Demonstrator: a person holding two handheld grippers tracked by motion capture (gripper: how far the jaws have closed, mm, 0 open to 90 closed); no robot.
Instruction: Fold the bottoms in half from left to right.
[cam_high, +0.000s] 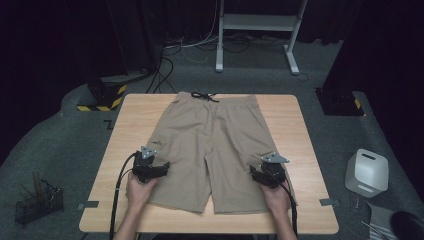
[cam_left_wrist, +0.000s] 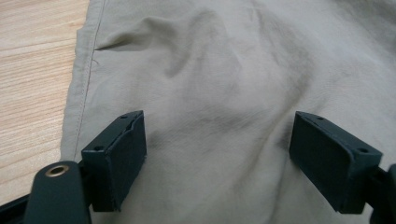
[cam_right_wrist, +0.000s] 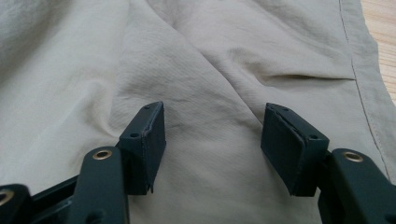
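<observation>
A pair of khaki shorts (cam_high: 212, 145) lies flat on the wooden table (cam_high: 125, 130), waistband and black drawstring (cam_high: 204, 96) at the far edge, legs toward me. My left gripper (cam_high: 159, 167) rests over the left leg near its outer seam, jaws open, with only wrinkled cloth (cam_left_wrist: 215, 107) lying between them. My right gripper (cam_high: 257, 173) sits over the right leg, also open; its jaws stand apart above the fabric (cam_right_wrist: 210, 116), with the side seam (cam_right_wrist: 364, 102) to the right. Neither pair of pads pinches the cloth.
A white box-like device (cam_high: 366, 172) stands on the floor at the right, a wire basket (cam_high: 39, 204) at the left. A white frame stand (cam_high: 257, 30) and cables lie beyond the table. Bare wood shows on both sides of the shorts.
</observation>
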